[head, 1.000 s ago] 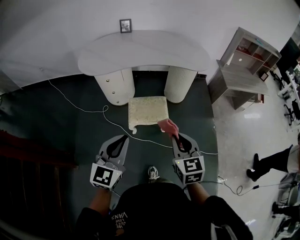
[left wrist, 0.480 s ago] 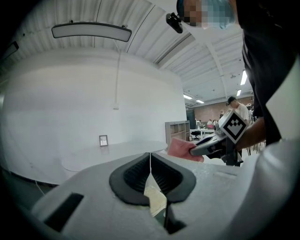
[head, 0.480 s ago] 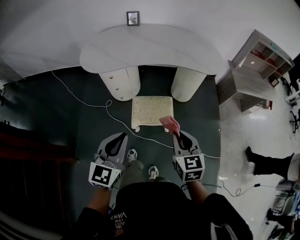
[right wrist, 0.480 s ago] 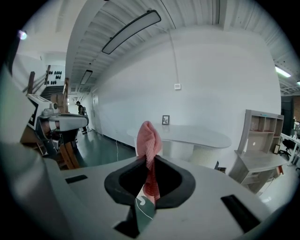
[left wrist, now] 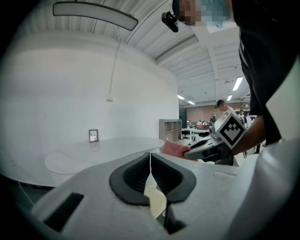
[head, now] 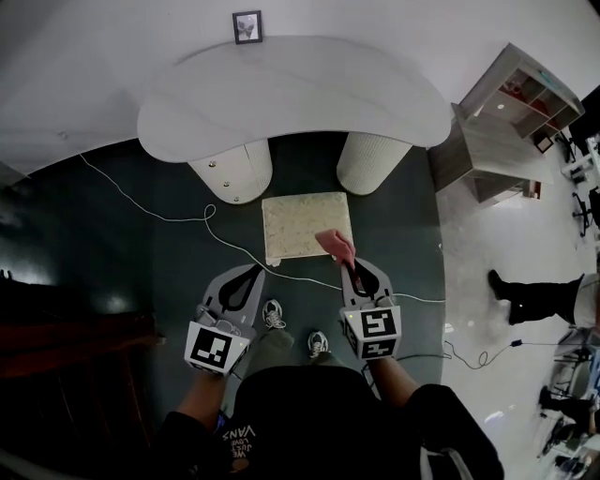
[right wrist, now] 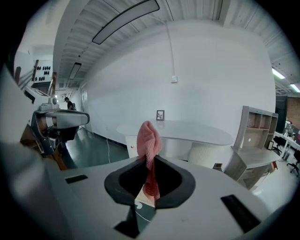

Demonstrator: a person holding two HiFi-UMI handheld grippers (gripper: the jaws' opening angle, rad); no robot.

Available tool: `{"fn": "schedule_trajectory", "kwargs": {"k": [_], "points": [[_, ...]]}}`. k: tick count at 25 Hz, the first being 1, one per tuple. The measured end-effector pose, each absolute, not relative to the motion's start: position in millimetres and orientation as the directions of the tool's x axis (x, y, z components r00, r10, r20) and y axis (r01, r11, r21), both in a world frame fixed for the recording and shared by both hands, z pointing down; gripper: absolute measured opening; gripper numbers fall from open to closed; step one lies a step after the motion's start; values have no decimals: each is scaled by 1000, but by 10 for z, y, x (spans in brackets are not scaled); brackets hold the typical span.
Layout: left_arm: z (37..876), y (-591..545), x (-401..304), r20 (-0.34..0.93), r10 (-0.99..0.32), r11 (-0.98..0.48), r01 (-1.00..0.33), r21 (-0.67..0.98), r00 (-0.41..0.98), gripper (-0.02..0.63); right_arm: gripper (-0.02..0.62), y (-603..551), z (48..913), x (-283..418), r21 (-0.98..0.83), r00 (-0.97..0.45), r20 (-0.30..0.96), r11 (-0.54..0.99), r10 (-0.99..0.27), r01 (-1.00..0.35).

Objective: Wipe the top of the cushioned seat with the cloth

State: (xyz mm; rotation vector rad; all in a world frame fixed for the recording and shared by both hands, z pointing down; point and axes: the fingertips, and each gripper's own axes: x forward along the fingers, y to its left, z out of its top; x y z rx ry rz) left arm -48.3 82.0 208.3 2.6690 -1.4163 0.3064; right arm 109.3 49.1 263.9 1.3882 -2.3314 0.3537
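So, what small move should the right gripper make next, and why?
Probably lower the right gripper until the pink cloth touches the cream square cushioned seat. The gripper is shut on the cloth, which the head view shows over the seat's near right corner, but contact is not confirmed.

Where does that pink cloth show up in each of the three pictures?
Head view: pink cloth just right of centre, at the right gripper tip, over the cushioned seat near right corner.
Left gripper view: right of centre, poking from the right gripper.
Right gripper view: dead centre, pinched between the jaws.
Shared landmark: the small framed picture on the white desk.
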Motion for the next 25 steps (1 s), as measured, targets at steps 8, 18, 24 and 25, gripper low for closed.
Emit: {"fn": "schedule_trajectory", "kwargs": {"k": [8, 18, 24, 25], "points": [[2422, 278, -797, 240, -741, -634, -771, 59, 628, 20, 38, 40, 3033, 734, 0, -335, 510, 389, -793, -921], [3201, -66, -1061, 293, -681, -695, -718, 31, 671, 20, 38, -396, 3911, 384, 24, -306, 577, 391, -757, -920], [3791, -184, -1051, 312, -664, -694, -715, 84, 680, 20, 38, -661, 4594, 155, 22, -307, 608, 402, -732, -915], [3880, -203, -1039, 315, -661, -694, -715, 90, 681, 20, 38, -702, 4697, 118, 16, -311, 612, 405, -727, -914]]}}
